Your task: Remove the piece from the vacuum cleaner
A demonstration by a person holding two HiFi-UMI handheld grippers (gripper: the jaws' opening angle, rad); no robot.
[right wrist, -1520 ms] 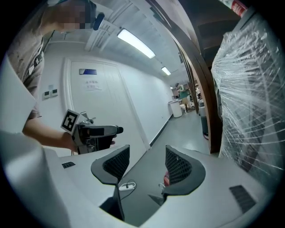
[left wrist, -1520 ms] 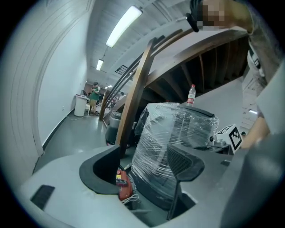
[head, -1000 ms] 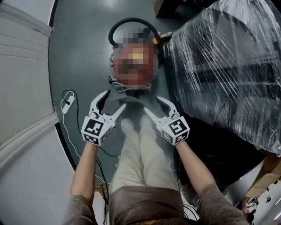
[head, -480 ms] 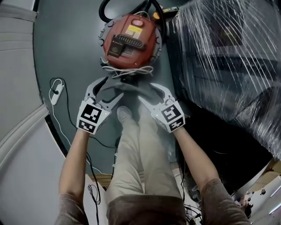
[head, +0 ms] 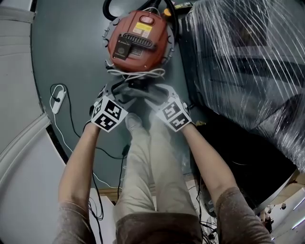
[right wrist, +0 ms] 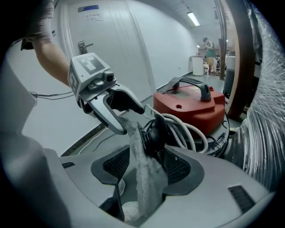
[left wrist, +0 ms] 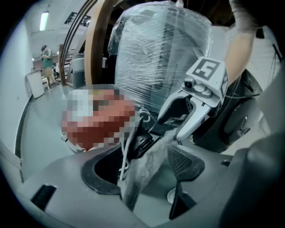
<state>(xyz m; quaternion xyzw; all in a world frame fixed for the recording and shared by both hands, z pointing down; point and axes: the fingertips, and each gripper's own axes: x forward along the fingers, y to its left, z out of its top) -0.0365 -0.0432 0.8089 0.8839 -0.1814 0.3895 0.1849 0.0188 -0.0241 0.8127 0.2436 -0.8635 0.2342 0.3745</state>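
Note:
A red vacuum cleaner (head: pixel 138 40) (right wrist: pixel 191 107) stands on the grey floor with a white cord (head: pixel 138 75) (right wrist: pixel 185 129) coiled at its near side. A black round piece (head: pixel 138 90) (left wrist: pixel 141 144) (right wrist: pixel 155 131) sticks out below the coil. My left gripper (head: pixel 120 91) (left wrist: pixel 144 160) (right wrist: pixel 127 113) and right gripper (head: pixel 155 91) (right wrist: pixel 149 160) (left wrist: pixel 176 120) flank that piece, jaws apart. A grey mesh strip (left wrist: pixel 142 171) (right wrist: pixel 144 173) runs between each gripper's jaws toward the other gripper's fingers. In the head view the marker cubes hide most of the fingers.
A large bulk wrapped in clear film (head: pixel 243 62) stands close on the right. A white power strip (head: pixel 56 97) with its cable lies on the floor at the left. The vacuum's black hose (head: pixel 110 7) curls at the top. The person's shoe (head: pixel 135 123) is just behind the grippers.
Both grippers have moved forward and closer together, up to the black piece under the cord coil. The head view has shifted so the vacuum sits nearer.

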